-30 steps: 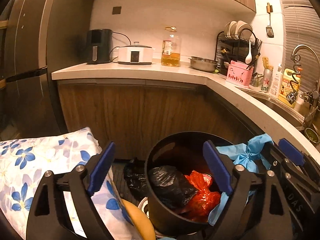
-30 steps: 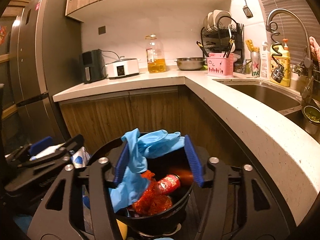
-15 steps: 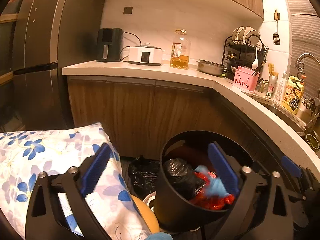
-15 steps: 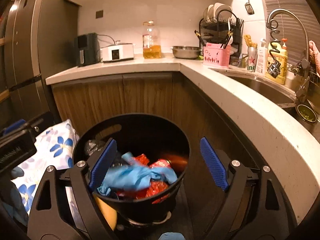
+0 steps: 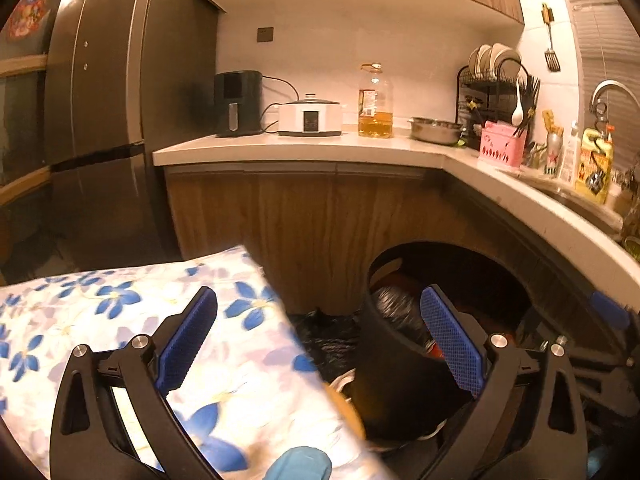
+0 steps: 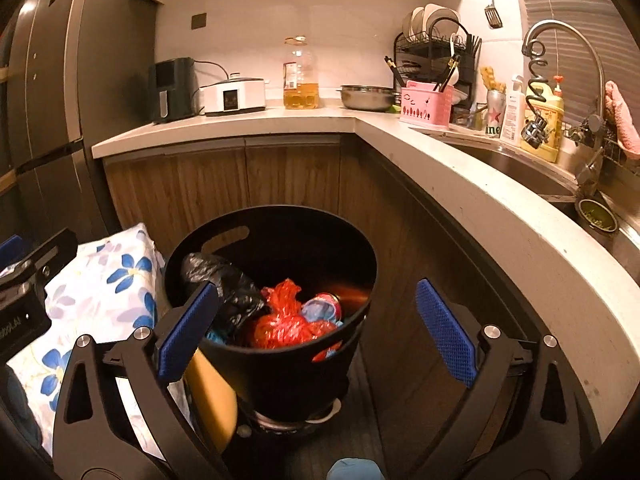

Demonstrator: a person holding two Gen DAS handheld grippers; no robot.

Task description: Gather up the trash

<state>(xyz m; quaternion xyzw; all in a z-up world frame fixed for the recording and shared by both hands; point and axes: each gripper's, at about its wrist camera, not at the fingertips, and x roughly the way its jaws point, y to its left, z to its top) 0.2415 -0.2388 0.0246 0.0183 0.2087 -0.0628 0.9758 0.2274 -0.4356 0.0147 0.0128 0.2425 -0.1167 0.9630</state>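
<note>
The dark fridge (image 5: 96, 120) stands tall off to the far left of both grippers, and the pale countertop (image 6: 460, 184) wraps from dead ahead round to the right, with the sink's tap (image 6: 560, 40) up at the far right of the right gripper.

Below and ahead of the left gripper (image 5: 320, 344) lies a flowered cushion (image 5: 100, 320), filling the space under its left finger. That gripper's jaws stand wide apart with nothing between them.

Right in front of the right gripper (image 6: 316, 328), low between its fingers, sits the black trash bin (image 6: 280, 360) on the floor against the cabinet. This gripper too is spread wide and empty.

Inside the bin are a black bag (image 6: 228, 284) on the left, a knotted red bag (image 6: 288, 320) in the middle and, just right of it, a crumpled blue glove (image 6: 320, 308). Something that may be a can shows behind the glove, though the view is too dim to be sure.

So the collecting looks well along: these pieces are already in the bin. A black plastic bag (image 5: 324, 332) lies outside it, on the floor between cushion and bin, and I would judge that one is left to pick up.
</note>
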